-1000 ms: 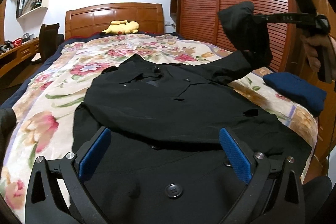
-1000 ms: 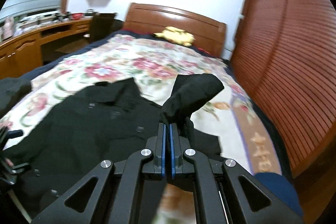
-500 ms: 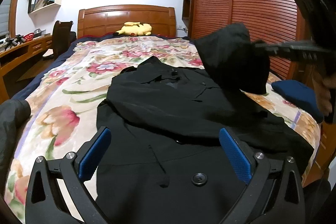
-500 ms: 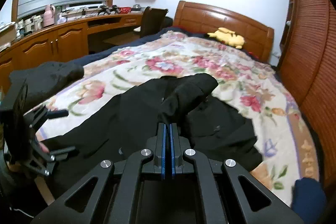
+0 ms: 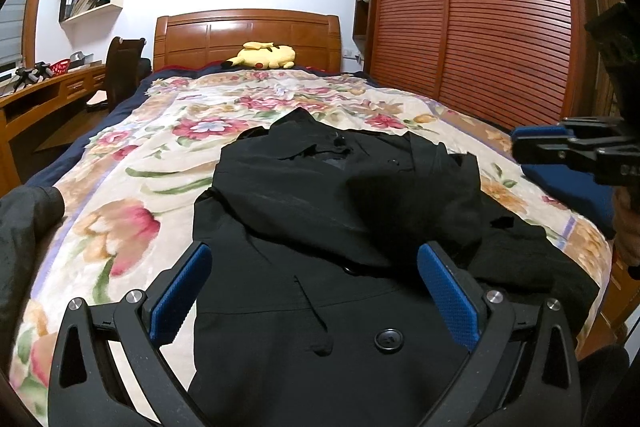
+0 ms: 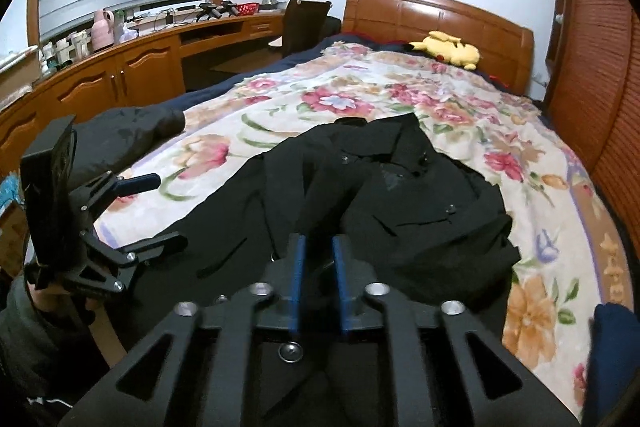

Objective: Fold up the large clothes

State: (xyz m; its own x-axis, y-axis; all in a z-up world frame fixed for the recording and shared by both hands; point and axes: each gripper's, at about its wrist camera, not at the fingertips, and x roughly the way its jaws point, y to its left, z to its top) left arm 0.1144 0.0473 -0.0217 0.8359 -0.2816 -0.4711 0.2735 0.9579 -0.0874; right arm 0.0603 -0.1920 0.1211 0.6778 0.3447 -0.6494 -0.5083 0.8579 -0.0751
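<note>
A black coat [image 5: 320,211] lies spread on the floral bedspread [image 5: 132,187], collar towards the headboard. Its right sleeve [image 5: 420,195] now rests folded across the chest, also seen as the sleeve [image 6: 320,195] in the right wrist view. My left gripper [image 5: 316,287] hovers open over the coat's lower front by a button, and nothing is between its blue pads; the left gripper [image 6: 160,211] also appears open at the left of the right wrist view. My right gripper [image 6: 319,279] is above the coat, its jaws opening, with no cloth pinched. From the left wrist view the right gripper [image 5: 536,143] is clear of the coat.
A yellow plush toy [image 5: 262,55] lies by the wooden headboard [image 5: 248,31]. Louvred wardrobe doors [image 5: 480,27] run along the right. A folded navy garment [image 5: 568,183] sits at the bed's right edge, a dark jacket [image 5: 24,223] at its left edge. A desk [image 6: 132,67] and chair [image 6: 304,23] stand left.
The right gripper carried the raised sleeve over the coat, then its shut jaws parted and the sleeve dropped onto the chest. The left gripper stayed open over the coat's lower front.
</note>
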